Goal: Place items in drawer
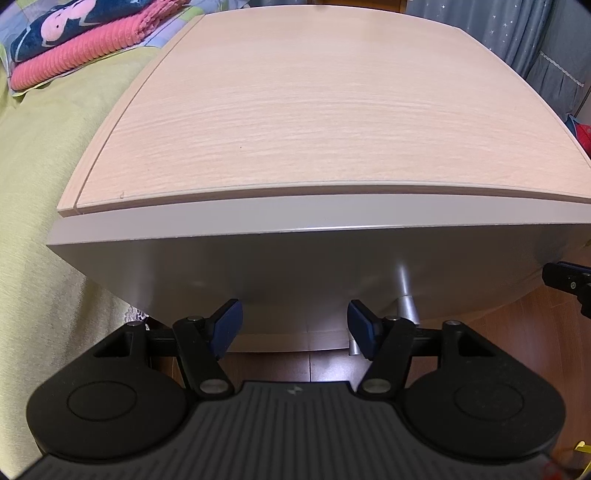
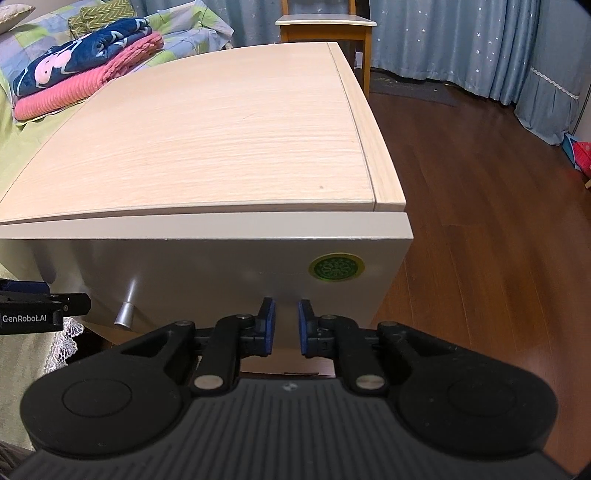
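A bedside cabinet with a pale wood top point(image 1: 314, 110) point(image 2: 207, 140) has a grey drawer front point(image 1: 258, 269) point(image 2: 221, 266) that sits shut. A silver handle point(image 1: 406, 295) point(image 2: 127, 308) sticks out of the drawer front. My left gripper point(image 1: 295, 325) hangs open just before the drawer front, left of the handle, with nothing between its fingers. My right gripper point(image 2: 286, 325) is near the drawer's right end, below a round green sticker point(image 2: 336, 267); its pads stand a narrow gap apart and hold nothing. No loose items show on the cabinet top.
A bed with a yellow-green sheet point(image 1: 44, 184) touches the cabinet's left side, with folded pink and navy blankets point(image 2: 81, 74) on it. Behind the cabinet stands a wooden chair point(image 2: 325, 29) before blue curtains point(image 2: 461, 44). Dark wood floor point(image 2: 480, 221) spreads to the right.
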The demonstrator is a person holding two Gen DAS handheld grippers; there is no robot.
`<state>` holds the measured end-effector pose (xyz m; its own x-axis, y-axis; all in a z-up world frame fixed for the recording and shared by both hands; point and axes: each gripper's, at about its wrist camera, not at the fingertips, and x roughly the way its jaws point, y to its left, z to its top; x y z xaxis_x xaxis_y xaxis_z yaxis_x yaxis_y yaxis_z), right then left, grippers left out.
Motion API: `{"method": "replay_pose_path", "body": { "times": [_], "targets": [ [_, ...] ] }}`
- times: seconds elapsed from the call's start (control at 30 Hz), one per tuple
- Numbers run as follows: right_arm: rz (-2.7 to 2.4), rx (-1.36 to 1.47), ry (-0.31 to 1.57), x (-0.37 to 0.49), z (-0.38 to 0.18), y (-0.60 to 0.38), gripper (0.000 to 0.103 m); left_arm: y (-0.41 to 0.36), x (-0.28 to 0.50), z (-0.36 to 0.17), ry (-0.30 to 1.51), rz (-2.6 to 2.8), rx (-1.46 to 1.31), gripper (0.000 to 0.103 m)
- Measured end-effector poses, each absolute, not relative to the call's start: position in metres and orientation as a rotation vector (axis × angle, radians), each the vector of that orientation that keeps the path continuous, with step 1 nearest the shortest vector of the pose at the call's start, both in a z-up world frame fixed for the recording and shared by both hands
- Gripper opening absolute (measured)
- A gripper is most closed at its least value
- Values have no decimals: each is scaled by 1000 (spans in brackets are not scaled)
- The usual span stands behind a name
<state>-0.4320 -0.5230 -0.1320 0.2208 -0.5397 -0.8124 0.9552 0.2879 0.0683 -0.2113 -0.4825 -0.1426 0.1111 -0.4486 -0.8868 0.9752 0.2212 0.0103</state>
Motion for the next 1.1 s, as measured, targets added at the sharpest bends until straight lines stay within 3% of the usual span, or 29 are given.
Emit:
{"method": "replay_pose_path", "body": {
  "times": [0.7, 0.83, 1.1],
  "targets": [
    [-1142, 652, 788, -430, -133, -523, 9, -474, -214, -131, 907, -1196, 730, 64],
    [-1131, 608, 786, -428, -129, -512, 34, -460, -218, -120, 910, -1216, 706, 66],
    [-1068, 600, 767, -427, -113, -473, 51, -417, -230, -84, 848, -1202, 676, 73]
  ]
}}
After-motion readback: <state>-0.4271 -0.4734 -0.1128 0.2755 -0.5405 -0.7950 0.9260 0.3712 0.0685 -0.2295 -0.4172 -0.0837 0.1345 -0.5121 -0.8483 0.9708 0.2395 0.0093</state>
